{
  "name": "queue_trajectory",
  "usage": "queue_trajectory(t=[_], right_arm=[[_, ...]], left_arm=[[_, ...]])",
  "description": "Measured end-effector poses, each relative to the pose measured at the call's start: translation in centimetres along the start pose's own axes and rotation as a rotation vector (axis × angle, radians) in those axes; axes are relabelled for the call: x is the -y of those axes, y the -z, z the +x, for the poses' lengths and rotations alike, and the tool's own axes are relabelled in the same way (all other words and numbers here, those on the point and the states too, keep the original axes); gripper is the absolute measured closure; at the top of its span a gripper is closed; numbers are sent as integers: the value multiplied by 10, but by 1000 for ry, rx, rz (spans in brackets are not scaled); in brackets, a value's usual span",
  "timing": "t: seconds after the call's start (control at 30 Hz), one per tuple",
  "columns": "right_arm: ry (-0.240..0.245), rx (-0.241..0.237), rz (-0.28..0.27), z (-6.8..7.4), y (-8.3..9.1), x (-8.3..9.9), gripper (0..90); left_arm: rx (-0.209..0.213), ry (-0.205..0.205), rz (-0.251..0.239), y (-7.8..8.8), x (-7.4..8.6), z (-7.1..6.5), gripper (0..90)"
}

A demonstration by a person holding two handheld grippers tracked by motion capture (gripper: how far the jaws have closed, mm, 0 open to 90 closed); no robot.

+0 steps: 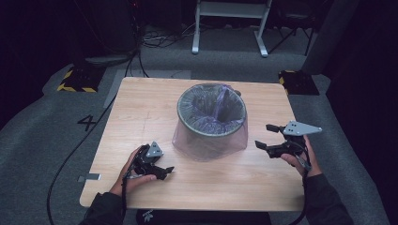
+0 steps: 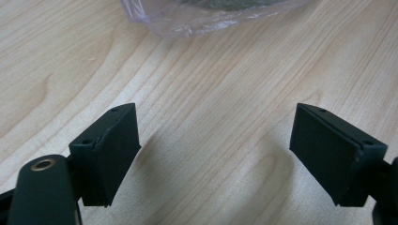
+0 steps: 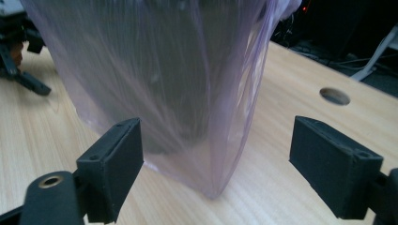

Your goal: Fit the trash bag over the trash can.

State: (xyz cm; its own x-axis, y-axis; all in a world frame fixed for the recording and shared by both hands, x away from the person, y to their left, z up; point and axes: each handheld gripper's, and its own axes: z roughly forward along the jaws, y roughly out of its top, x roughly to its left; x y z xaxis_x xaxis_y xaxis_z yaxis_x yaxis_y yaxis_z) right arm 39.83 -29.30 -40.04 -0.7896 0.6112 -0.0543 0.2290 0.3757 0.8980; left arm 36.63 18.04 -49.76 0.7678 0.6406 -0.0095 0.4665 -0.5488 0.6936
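Left gripper low over the pale wooden table, jaws spread wide, nothing between them; the bag's hem lies just ahead. Right gripper raised off the table, jaws likewise released and empty. Between and beyond both claws: the round dark mesh wastebasket, sheathed in a translucent purple plastic bag draped to the tabletop.

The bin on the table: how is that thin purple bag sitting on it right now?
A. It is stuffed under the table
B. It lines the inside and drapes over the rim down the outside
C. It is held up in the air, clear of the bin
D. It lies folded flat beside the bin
B: in the high view the purple bag lines the bin, folds over the rim and hangs down to the table.
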Motion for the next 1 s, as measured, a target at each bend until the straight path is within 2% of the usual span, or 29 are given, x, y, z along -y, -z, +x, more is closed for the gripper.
queue_trajectory(t=[0.17, 0.33, 0.63, 0.7, 1.0], right_arm=[[29, 16, -18, 1, 1, -17, 177], [43, 32, -16, 0, -2, -32, 187], [72, 22, -18, 2, -6, -65, 177], [72, 23, -38, 2, -6, -72, 176], [97, 43, -34, 2, -15, -89, 174]], left_arm=[[-1, -7, 12, -3, 0, 2, 148], [4, -5, -13, -5, 2, 4, 143], [5, -5, -19, -7, 1, 5, 118], [4, -5, -18, -7, 1, 5, 118], [3, -6, -19, -7, 1, 5, 117]])
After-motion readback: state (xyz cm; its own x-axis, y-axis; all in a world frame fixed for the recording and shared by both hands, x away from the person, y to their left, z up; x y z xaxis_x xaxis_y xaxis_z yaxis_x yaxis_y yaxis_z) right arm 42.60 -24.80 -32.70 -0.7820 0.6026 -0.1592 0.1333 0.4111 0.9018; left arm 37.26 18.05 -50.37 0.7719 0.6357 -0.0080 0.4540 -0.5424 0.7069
